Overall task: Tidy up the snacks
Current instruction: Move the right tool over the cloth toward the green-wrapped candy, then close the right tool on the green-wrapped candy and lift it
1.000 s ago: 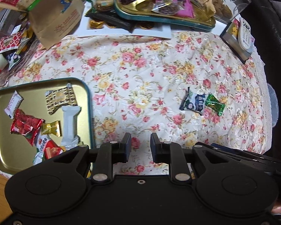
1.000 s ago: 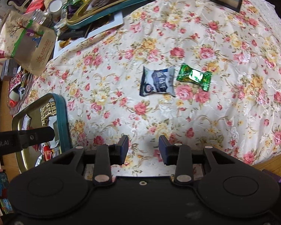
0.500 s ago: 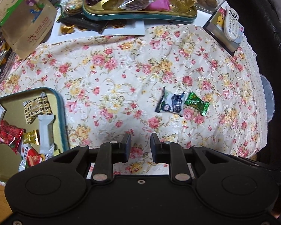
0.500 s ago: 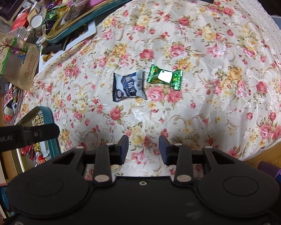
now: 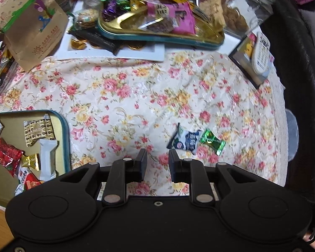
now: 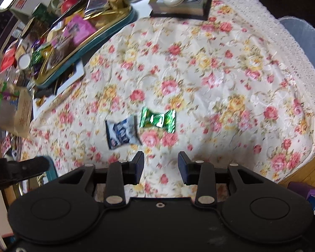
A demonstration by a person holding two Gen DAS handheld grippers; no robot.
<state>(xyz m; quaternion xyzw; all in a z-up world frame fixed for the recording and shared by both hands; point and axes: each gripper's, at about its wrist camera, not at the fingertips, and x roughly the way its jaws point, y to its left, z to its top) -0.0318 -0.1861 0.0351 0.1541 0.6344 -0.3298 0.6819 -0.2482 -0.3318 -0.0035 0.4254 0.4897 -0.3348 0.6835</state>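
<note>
On the floral tablecloth, crinkly blue packet touches green candy; both tongs empty, narrowly parted.

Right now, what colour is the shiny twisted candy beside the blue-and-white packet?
Green, clearest in the right wrist view.

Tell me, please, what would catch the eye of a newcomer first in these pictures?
Two loose candies lie side by side on the flowered tablecloth: a green-wrapped candy and a blue-and-white packet, just beyond the empty right gripper. A gold tray with sorted snacks sits at the left edge, and a fuller, cluttered tray at the far side.
</note>
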